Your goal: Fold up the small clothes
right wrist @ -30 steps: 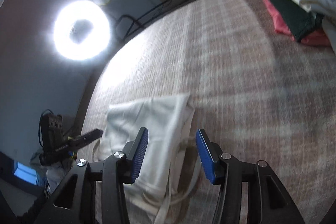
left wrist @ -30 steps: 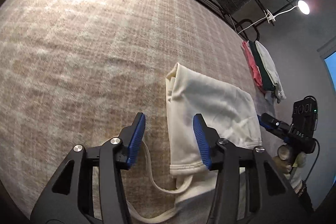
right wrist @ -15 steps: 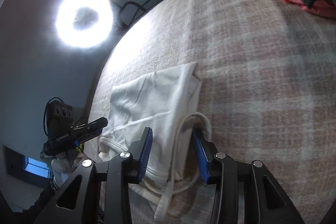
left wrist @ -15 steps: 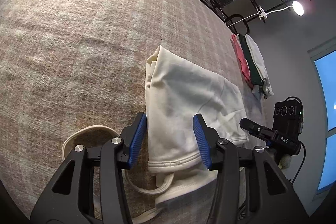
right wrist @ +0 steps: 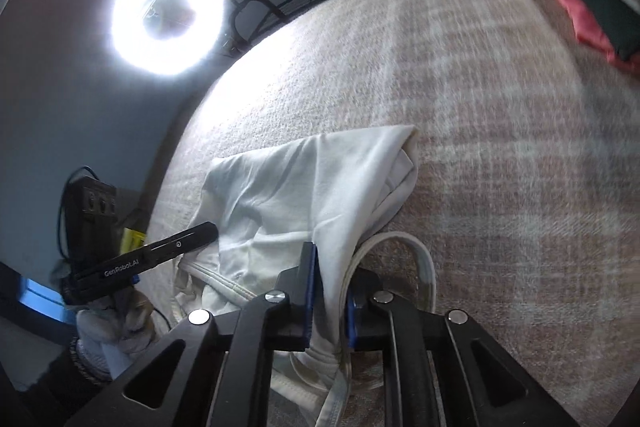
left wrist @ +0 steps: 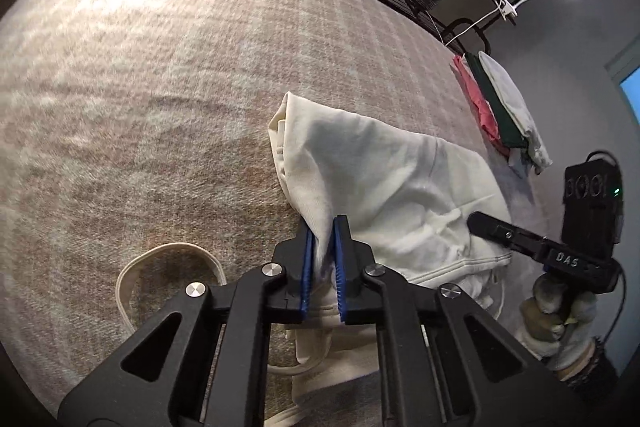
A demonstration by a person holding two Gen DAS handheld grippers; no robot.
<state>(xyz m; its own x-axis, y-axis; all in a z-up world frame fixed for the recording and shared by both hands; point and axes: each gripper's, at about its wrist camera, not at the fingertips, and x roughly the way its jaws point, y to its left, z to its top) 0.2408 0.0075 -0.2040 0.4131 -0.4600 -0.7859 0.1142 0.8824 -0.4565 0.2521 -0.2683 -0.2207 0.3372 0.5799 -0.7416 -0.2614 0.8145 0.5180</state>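
Grippers both pinching the cream garment, low centre of each frame.
Left gripper (left wrist: pixel 323 259) and right gripper (right wrist: pixel 330 297) are nearly closed on the wrinkled, half-folded cream garment (left wrist: pixel 384 183) lying on the plaid blanket (left wrist: pixel 160 87). "GenRobot.AI" reads on the tool at left; folded pile (left wrist: pixel 500 107) sits upper right.

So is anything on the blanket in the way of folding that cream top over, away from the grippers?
Nothing visible. Both the left gripper and the right gripper are already shut on the cream top, and the plaid blanket beyond it is bare. The stack of folded clothes lies well off to the side.
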